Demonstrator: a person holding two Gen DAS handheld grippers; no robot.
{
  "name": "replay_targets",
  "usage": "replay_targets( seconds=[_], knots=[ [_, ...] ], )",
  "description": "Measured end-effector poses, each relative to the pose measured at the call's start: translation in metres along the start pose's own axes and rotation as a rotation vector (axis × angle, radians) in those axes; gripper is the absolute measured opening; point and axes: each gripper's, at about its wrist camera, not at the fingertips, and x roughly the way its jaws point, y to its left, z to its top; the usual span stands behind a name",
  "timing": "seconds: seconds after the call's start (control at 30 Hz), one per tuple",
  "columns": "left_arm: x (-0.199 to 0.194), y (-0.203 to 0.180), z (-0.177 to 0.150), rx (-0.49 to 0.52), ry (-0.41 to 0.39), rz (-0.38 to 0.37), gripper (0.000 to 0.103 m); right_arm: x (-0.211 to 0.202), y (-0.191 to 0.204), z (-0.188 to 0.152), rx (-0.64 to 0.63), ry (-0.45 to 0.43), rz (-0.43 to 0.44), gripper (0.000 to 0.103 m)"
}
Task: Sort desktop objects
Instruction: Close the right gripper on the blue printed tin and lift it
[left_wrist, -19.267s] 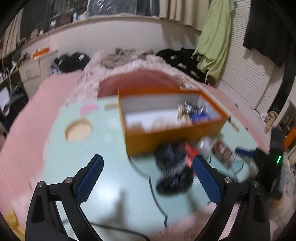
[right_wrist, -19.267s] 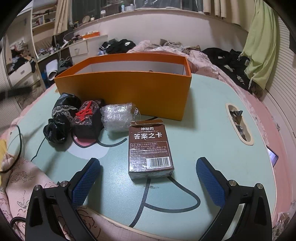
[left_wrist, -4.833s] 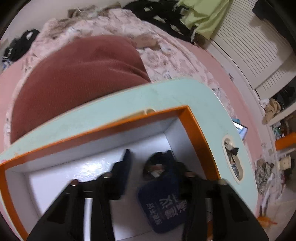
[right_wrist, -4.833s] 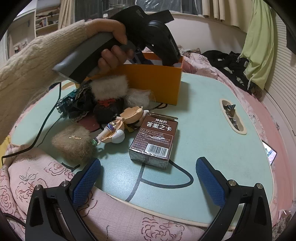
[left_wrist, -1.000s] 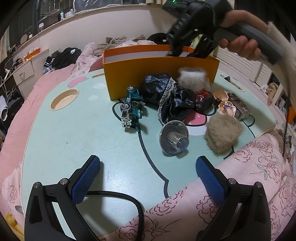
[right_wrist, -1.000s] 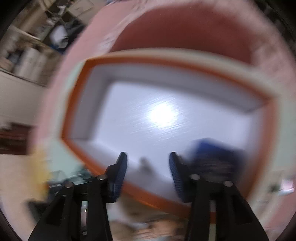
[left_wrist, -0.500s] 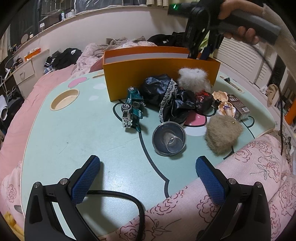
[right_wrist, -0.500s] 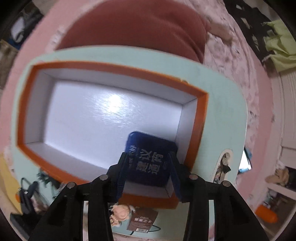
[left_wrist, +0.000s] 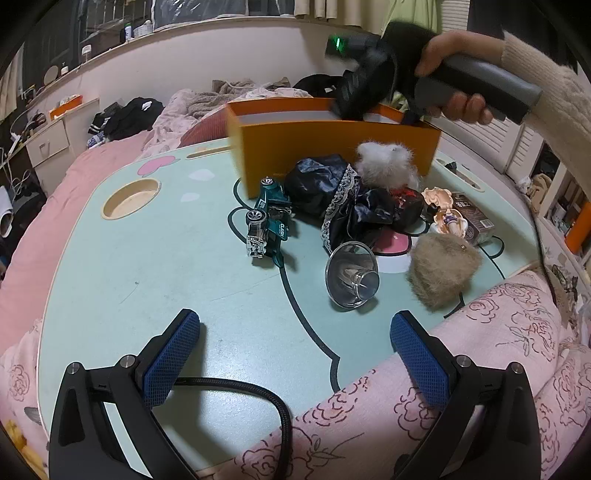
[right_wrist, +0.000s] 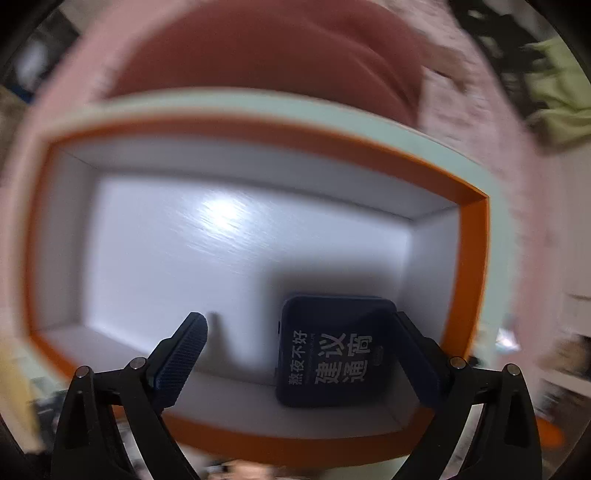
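Orange box (right_wrist: 474, 258) floor: navy pouch (right_wrist: 332, 354) beside right-hand fingers (right_wrist: 181, 354).

Messy bedroom behind it all: rumpled pink bedding (left_wrist: 110, 155) with a pile of black clothes (left_wrist: 125, 114) dumped on it, green garment (right_wrist: 557, 107) hanging off to the side. White drawer unit (left_wrist: 48, 144) against the wall, cluttered ledge (left_wrist: 133, 31) above. Rose-print blanket (left_wrist: 443, 402) bunched up close, black braided cable (left_wrist: 236, 387) looping across.

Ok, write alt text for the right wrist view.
Looking straight down into an orange box with a white interior, the right tongs are opening above a dark blue pouch with white Chinese lettering, lying in the box's near right corner. The picture is motion-blurred.
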Motion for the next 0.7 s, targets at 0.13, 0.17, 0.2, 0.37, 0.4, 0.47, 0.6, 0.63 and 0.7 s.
replay_targets(
  seconds=[0.13, 0.17, 0.2, 0.37, 0.4, 0.47, 0.6, 0.63, 0.7],
  knots=[
    [0.001, 0.001, -0.001, -0.001, -0.001, -0.002, 0.103, -0.025, -0.012, 0.004, 0.067, -0.074, 0.175, 0.075],
    [0.001, 0.002, 0.000, -0.002, -0.002, -0.004, 0.103, -0.029, -0.009, 0.004, 0.061, -0.091, 0.124, 0.075],
    [0.002, 0.002, 0.000, -0.002, -0.002, -0.005, 0.103, -0.032, -0.007, 0.004, 0.042, -0.100, 0.079, 0.075],
    [0.004, 0.003, 0.001, -0.003, -0.003, -0.005, 0.103, -0.019, 0.007, 0.003, 0.008, -0.005, 0.116, 0.075],
    [0.003, 0.003, 0.001, -0.003, -0.003, -0.005, 0.103, -0.016, 0.013, 0.001, 0.007, 0.004, 0.120, 0.076],
    [0.003, 0.003, 0.000, -0.003, -0.003, -0.006, 0.103, -0.003, 0.015, 0.008, 0.020, 0.034, 0.095, 0.080],
    [0.003, 0.002, 0.000, -0.004, -0.004, -0.005, 0.103, 0.022, 0.031, 0.004, -0.041, 0.069, -0.057, 0.082],
    [0.004, 0.002, 0.000, -0.004, -0.004, -0.004, 0.103, 0.018, 0.034, 0.003, -0.052, 0.036, -0.046, 0.077],
    [0.004, 0.002, 0.001, -0.006, -0.006, -0.008, 0.103, 0.009, 0.032, 0.001, -0.053, 0.002, -0.037, 0.066]
  ],
)
